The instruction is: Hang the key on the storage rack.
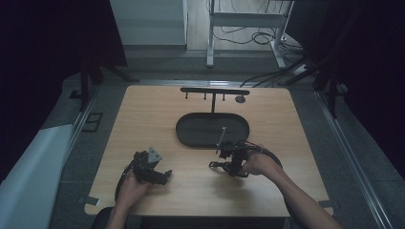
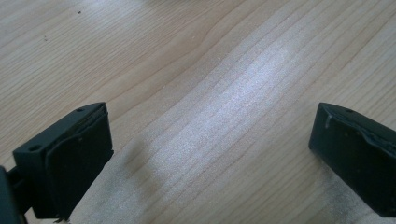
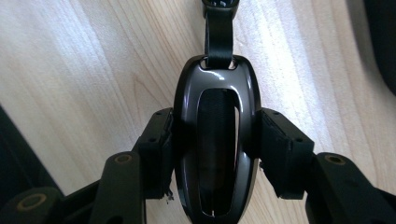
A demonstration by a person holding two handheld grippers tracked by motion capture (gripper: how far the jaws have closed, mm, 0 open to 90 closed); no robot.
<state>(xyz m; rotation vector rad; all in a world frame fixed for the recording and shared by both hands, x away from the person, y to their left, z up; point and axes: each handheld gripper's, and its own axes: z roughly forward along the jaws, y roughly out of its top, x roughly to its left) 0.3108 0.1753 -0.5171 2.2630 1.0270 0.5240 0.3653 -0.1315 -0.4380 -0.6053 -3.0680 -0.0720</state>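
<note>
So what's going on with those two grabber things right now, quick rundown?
Left hand-held gripper open over bare wooden table. Right hand-held gripper shut on glossy black oval key fob. Black oval tray and hook stand beyond; nothing blocking.

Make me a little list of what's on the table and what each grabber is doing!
table: light wood
tray: black oval, middle of table
rack: black bar with hooks, behind tray
left gripper: open, nothing between its jaws
right gripper: shut on key fob
key fob: glossy dark, black strap on top
</note>
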